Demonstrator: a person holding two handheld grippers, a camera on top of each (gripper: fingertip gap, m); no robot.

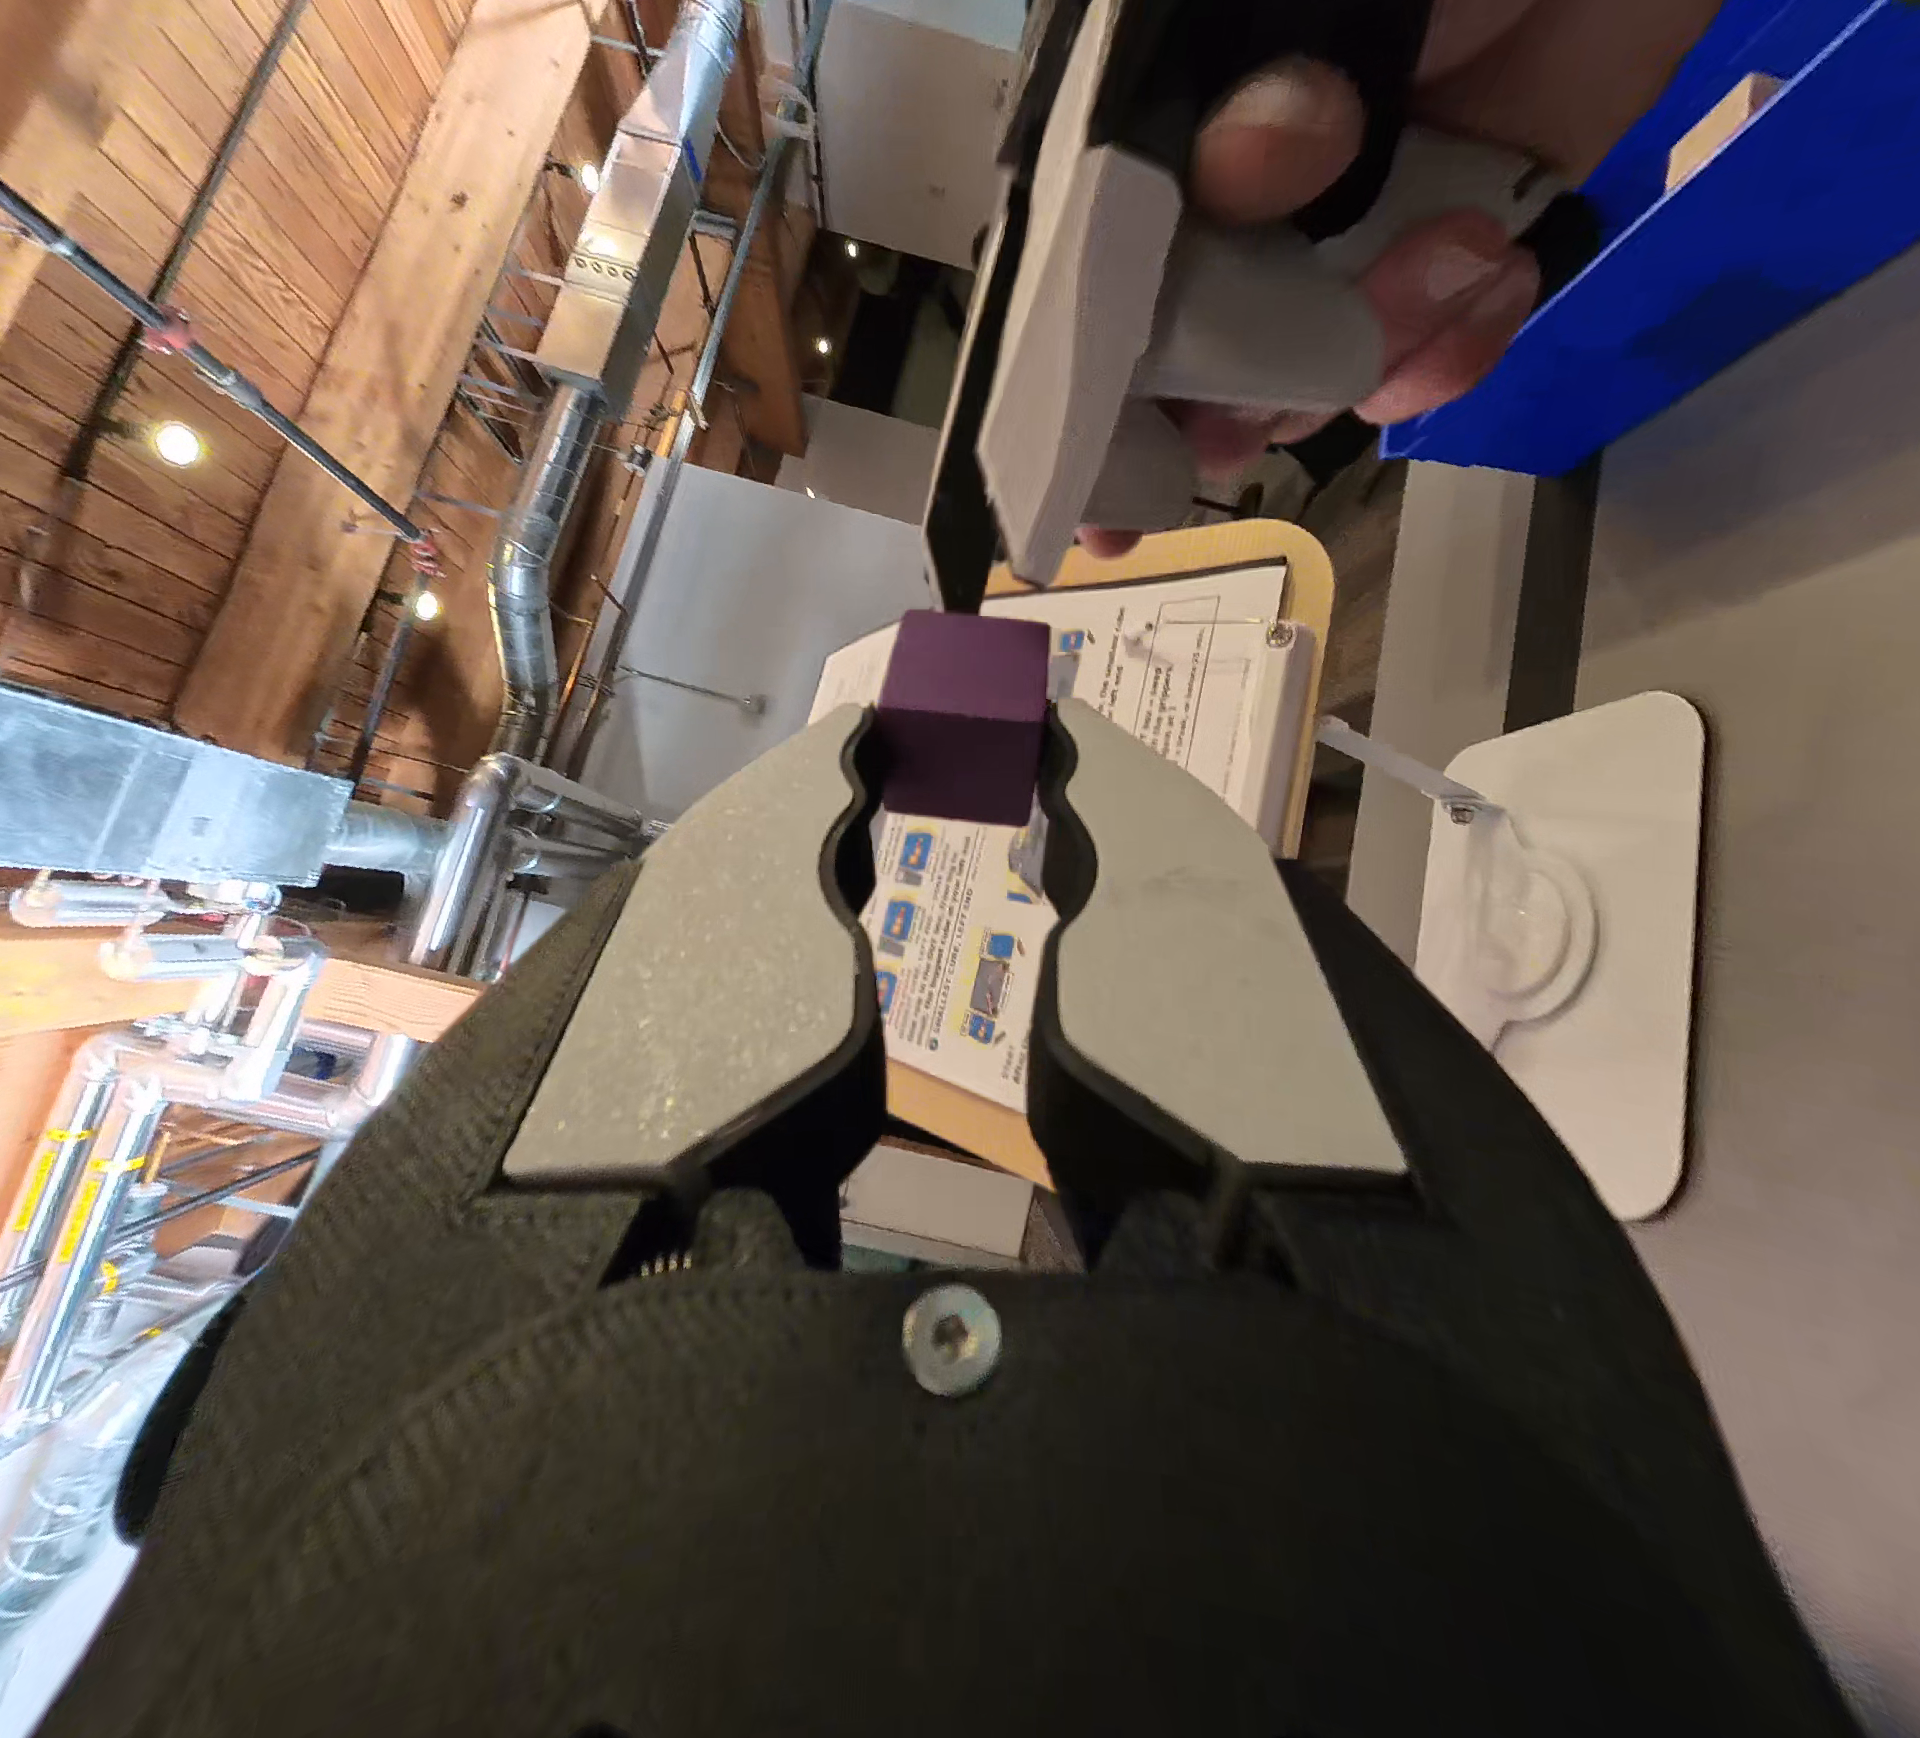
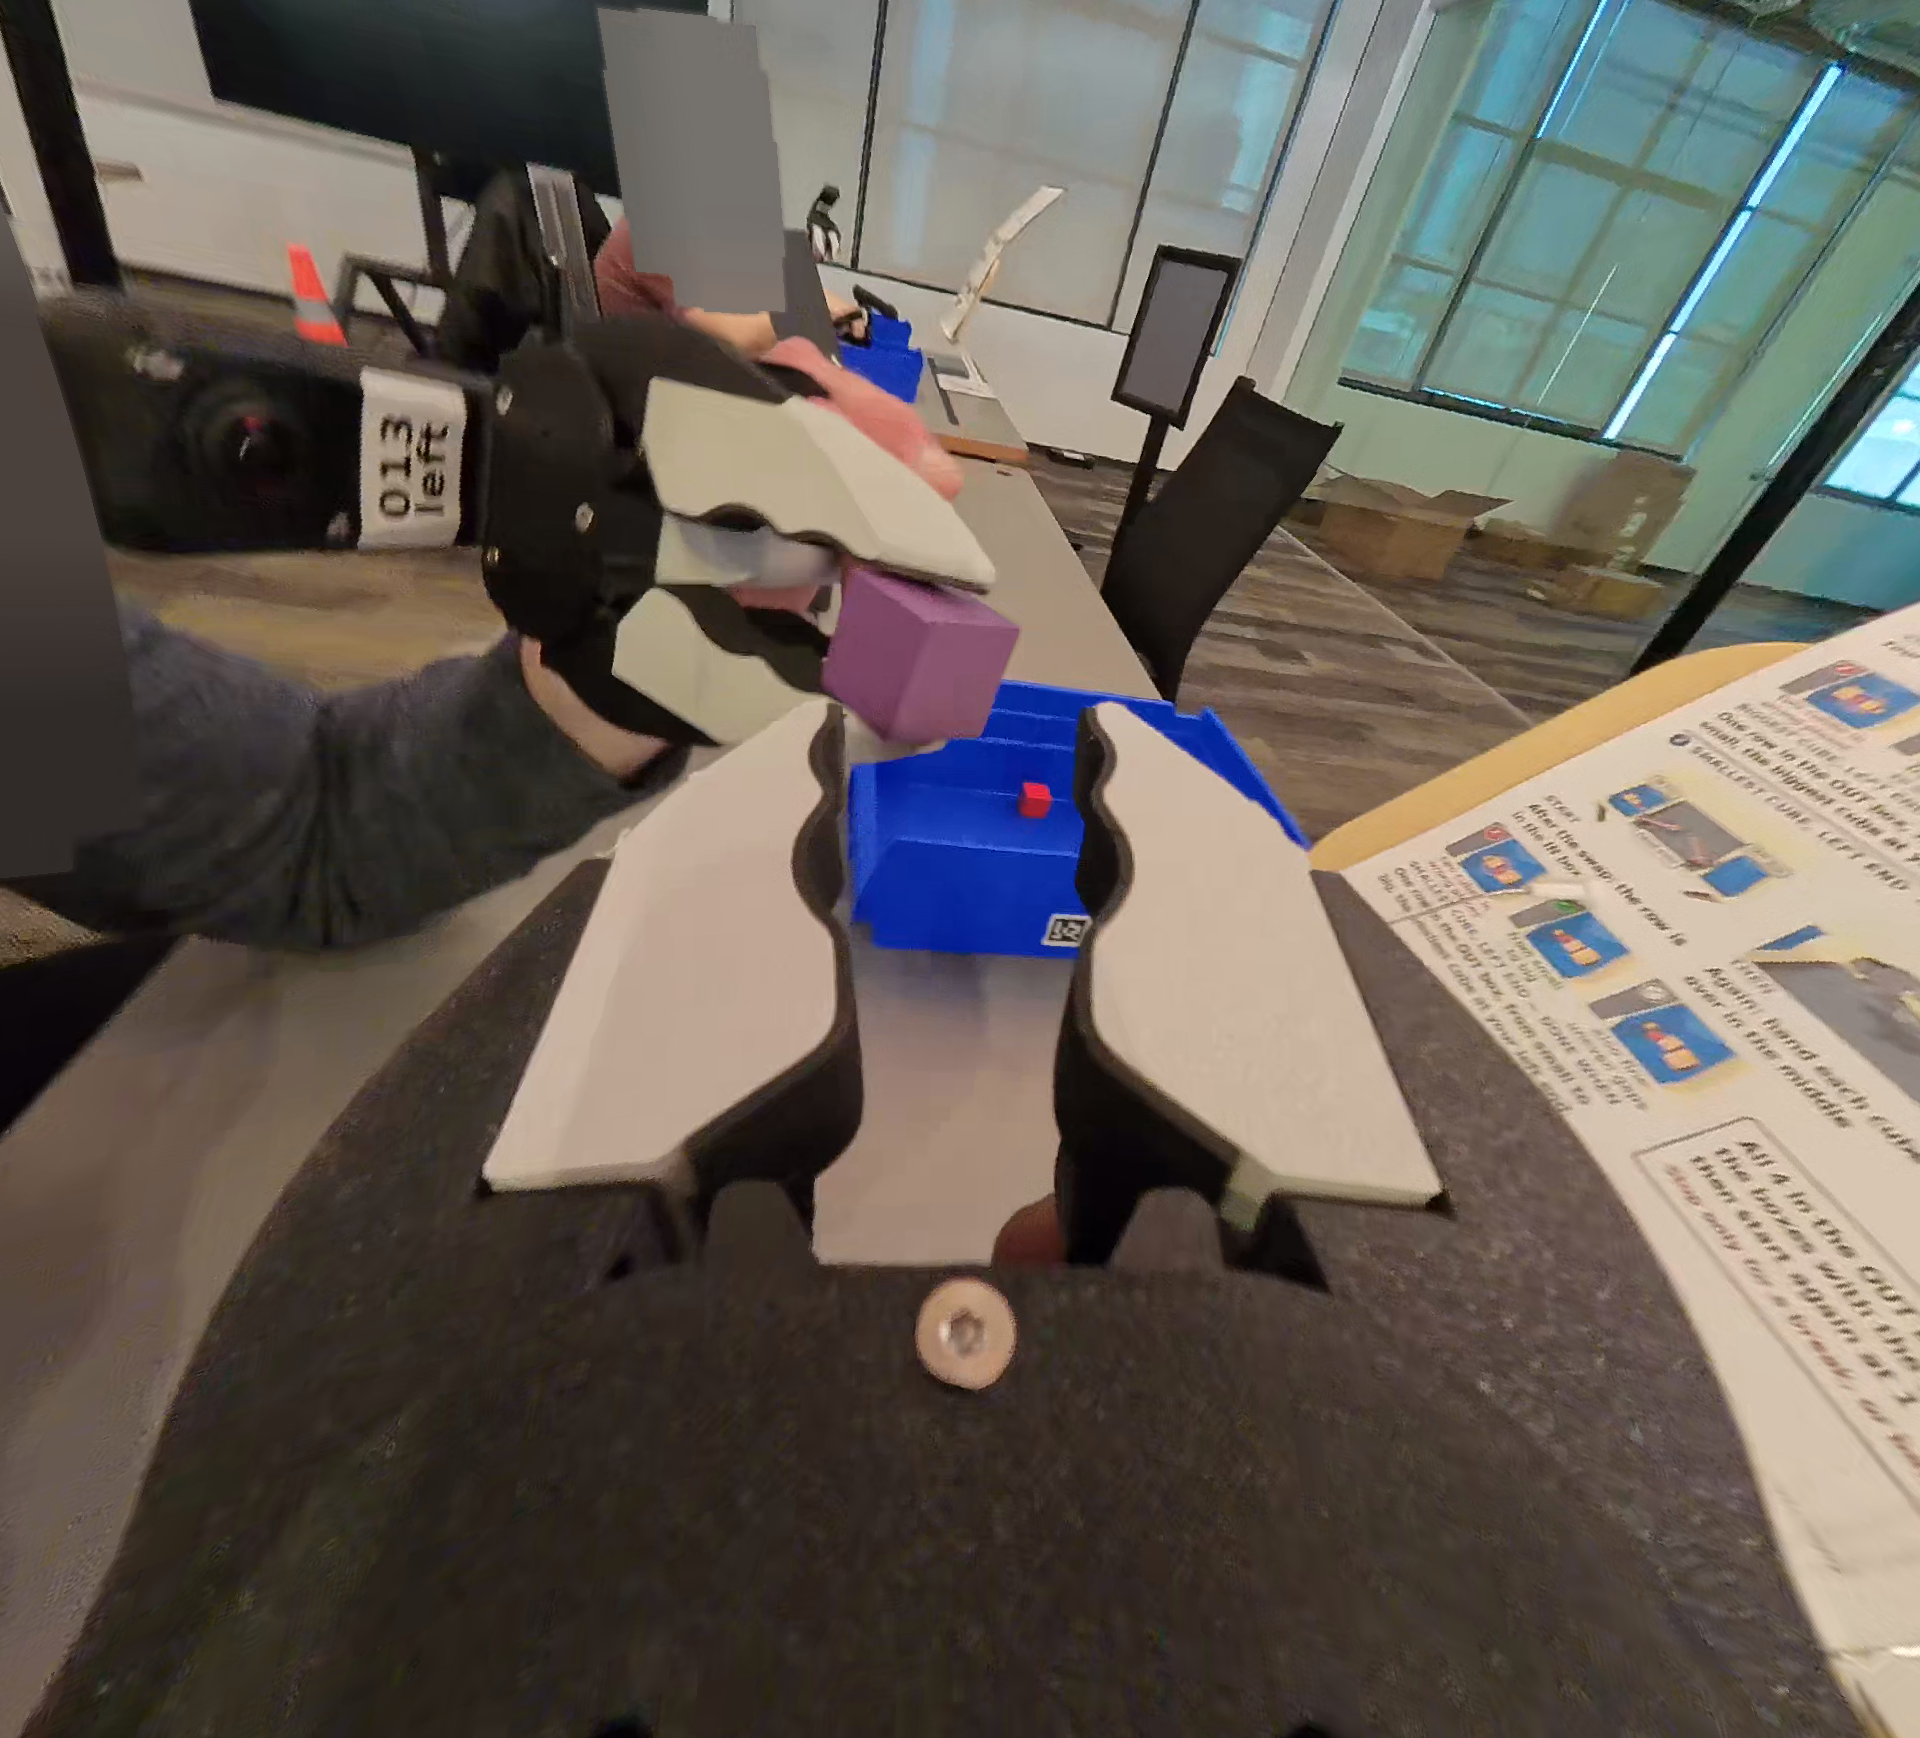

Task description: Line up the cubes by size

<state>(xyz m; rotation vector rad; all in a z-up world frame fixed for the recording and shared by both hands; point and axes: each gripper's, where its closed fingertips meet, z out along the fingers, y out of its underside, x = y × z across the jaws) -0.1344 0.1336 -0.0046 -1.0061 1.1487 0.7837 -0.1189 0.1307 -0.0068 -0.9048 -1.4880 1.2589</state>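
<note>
Purple cube (image 1: 961, 720) sits clamped between the fingertips of the left hand-held gripper (image 1: 964, 732), both pads pressed on its sides, held in the air. Right hand-held gripper (image 2: 956, 738) is open with nothing in it, its tips just beside and below the cube (image 2: 920, 662). Past its fingertips, a blue bin (image 2: 935, 888) on the grey surface (image 2: 1049, 545) holds a small red cube (image 2: 1033, 799). Instruction sheet (image 2: 1662, 961) lies right of that gripper.

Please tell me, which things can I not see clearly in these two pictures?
- Blue bin: the right gripper's fingers cover its sides in the right wrist view; only a red cube shows inside.
- Second blue bin: cut by the left wrist view's edge; a pale block inside is blurred.
- Purple cube: the left gripper's pads hide its gripped faces.
</note>
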